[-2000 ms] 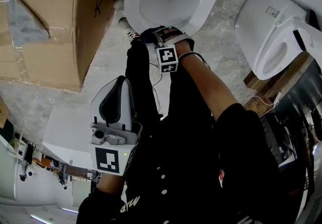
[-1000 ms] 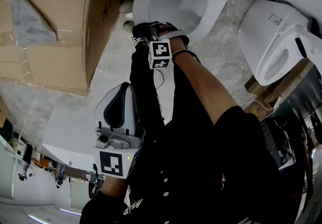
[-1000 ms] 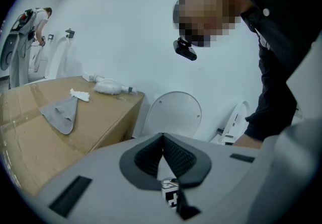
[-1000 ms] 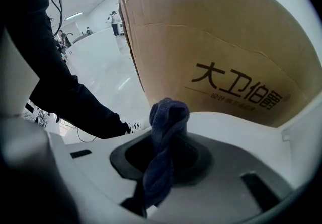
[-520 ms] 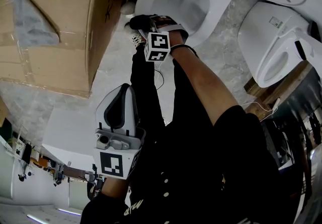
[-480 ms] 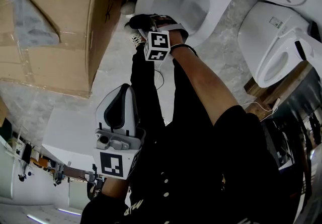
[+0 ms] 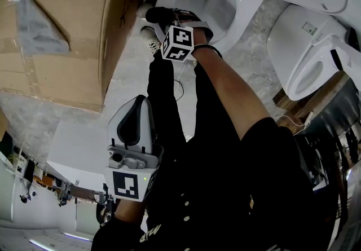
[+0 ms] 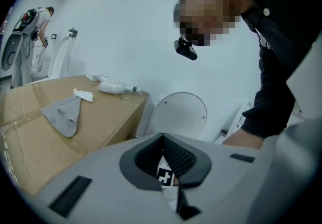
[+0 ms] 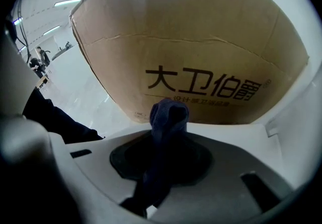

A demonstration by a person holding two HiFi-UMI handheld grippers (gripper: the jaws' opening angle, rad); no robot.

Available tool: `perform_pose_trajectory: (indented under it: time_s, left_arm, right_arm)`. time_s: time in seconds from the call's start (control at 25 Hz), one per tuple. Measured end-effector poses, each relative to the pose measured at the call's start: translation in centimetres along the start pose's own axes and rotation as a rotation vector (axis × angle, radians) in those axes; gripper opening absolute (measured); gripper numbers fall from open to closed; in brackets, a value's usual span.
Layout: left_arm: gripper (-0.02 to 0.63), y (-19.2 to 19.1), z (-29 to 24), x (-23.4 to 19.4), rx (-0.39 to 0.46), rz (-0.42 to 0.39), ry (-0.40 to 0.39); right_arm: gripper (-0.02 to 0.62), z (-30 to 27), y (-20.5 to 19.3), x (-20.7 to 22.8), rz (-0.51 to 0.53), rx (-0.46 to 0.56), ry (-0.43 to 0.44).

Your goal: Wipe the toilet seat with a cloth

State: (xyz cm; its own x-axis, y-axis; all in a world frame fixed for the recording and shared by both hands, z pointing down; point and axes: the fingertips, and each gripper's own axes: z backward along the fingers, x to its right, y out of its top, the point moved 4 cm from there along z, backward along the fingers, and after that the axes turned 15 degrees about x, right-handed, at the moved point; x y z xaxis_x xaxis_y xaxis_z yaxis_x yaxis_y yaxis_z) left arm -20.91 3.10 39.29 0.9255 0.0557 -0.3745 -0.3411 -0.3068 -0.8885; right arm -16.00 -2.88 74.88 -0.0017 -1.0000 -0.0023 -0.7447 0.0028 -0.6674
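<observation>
Plainly nearer, the right hand-held gripper (image 7: pixel 163 17), clamped on a dark blue cloth (image 9: pixel 168 113), sits at the left rim of the white oval toilet seat (image 7: pixel 243 1), which extends rightward.

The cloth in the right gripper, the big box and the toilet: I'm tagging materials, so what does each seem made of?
Cloth: soft fabric, dark blue and matte, bunched in folds where the right gripper clamps it.
Box: cardboard, brown and matte, with printed dark characters on its side.
Toilet: probably glazed ceramic, though the seat could be plastic; it is white, smooth and glossy.
</observation>
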Motion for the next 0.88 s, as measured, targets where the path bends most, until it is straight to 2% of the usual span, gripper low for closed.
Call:
perform_pose_trajectory:
  time_s: [0.2,0.56,0.88]
  left_arm:
    - [0.006,0.3,-0.3,-0.2,0.003,-0.002,0.01]
    - [0.006,0.7,-1.1,-0.4,-0.001,0.001,0.023]
    - [0.006,1.0,-1.3,-0.4,0.006,0.003,0.026]
  right_arm:
    - [0.084,0.1,0.1,2.6,-0.026,0.002,-0.039]
    - [0.084,0.7,-0.2,8.3,-0.131,0.011,-0.143]
    - [0.084,1.4,-0.6,11.3,-0.21,0.023,-0.203]
